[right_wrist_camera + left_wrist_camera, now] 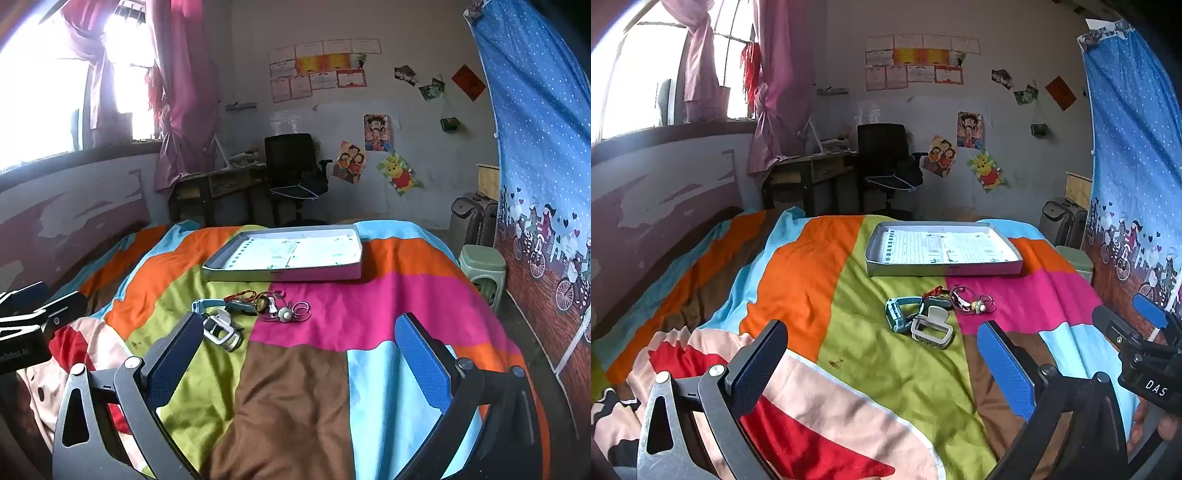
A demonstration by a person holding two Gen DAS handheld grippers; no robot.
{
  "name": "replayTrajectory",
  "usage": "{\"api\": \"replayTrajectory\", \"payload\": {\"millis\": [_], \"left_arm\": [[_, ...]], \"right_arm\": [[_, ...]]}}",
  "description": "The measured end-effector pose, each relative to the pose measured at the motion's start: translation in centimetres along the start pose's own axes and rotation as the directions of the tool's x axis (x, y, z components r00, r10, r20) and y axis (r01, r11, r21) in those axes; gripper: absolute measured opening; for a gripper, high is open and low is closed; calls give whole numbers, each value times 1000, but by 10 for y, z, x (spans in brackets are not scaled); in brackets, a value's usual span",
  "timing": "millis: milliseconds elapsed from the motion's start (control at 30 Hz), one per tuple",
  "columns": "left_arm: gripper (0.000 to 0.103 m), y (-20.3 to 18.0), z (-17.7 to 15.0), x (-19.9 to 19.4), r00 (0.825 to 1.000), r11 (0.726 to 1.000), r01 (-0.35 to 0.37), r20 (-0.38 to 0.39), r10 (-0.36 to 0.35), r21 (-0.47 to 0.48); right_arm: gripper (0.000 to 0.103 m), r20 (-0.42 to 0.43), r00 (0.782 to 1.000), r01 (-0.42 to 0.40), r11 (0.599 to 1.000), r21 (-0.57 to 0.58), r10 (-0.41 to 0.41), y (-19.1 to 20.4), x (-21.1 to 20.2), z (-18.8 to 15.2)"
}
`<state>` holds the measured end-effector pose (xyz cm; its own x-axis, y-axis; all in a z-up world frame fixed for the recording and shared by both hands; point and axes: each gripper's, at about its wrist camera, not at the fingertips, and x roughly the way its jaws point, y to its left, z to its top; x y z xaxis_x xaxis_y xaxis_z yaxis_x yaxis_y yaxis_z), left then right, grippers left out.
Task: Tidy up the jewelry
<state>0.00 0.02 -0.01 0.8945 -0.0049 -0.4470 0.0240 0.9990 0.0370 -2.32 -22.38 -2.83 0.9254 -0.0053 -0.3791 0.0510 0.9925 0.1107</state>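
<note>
Had both wide open, empty: left gripper, right gripper. Jewelry pile tangled near tray; figured I'd snag several pieces at once.

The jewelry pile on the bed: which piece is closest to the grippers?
The white hair claw clip, at the pile's near edge; the teal watch and rings lie farther back.

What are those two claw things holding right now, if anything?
Nothing. The left gripper and right gripper are both open with only bedspread between their fingers. The jewelry pile lies untouched on the bed, in front of the tray.
</note>
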Motion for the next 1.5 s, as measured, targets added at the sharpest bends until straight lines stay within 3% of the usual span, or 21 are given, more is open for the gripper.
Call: {"api": "replayTrajectory", "payload": {"millis": [1500], "left_arm": [[103,-3,0,0,1000,1000,10,-16,-10,0]], "right_arm": [[102,4,1000,6,1000,-15,-6,-1,-1,0]]}}
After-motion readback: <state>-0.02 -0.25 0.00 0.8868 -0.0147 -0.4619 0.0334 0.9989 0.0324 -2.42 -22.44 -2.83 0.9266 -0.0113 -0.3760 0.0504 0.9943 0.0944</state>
